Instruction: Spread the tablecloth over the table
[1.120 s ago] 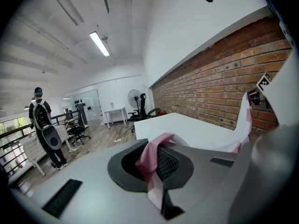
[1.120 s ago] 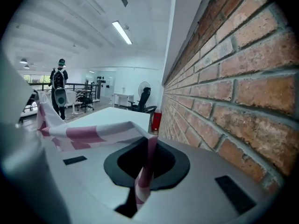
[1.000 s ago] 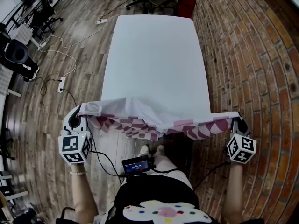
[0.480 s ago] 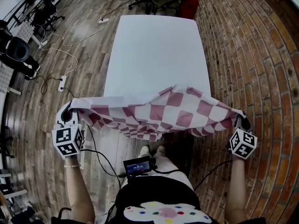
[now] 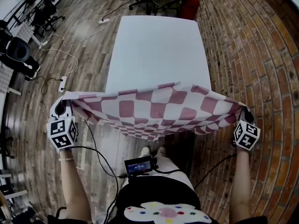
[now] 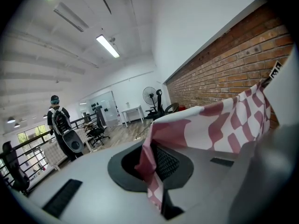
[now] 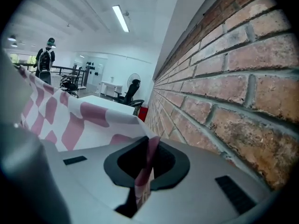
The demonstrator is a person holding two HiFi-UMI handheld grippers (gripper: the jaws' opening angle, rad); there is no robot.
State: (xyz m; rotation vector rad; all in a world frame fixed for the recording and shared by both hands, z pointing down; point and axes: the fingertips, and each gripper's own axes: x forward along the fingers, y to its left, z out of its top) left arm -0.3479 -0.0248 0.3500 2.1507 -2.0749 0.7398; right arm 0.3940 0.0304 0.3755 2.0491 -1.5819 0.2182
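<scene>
Tablecloth (image 5: 159, 106) stretches crosswise over the table's (image 5: 159, 50) near end.

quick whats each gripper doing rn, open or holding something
left gripper: closed, pinching the left corner of the tablecloth
right gripper: closed, pinching the tablecloth's right corner

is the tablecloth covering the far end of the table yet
No, the tablecloth is held stretched at the near end only, and the rest of the table shows bare white.
</scene>
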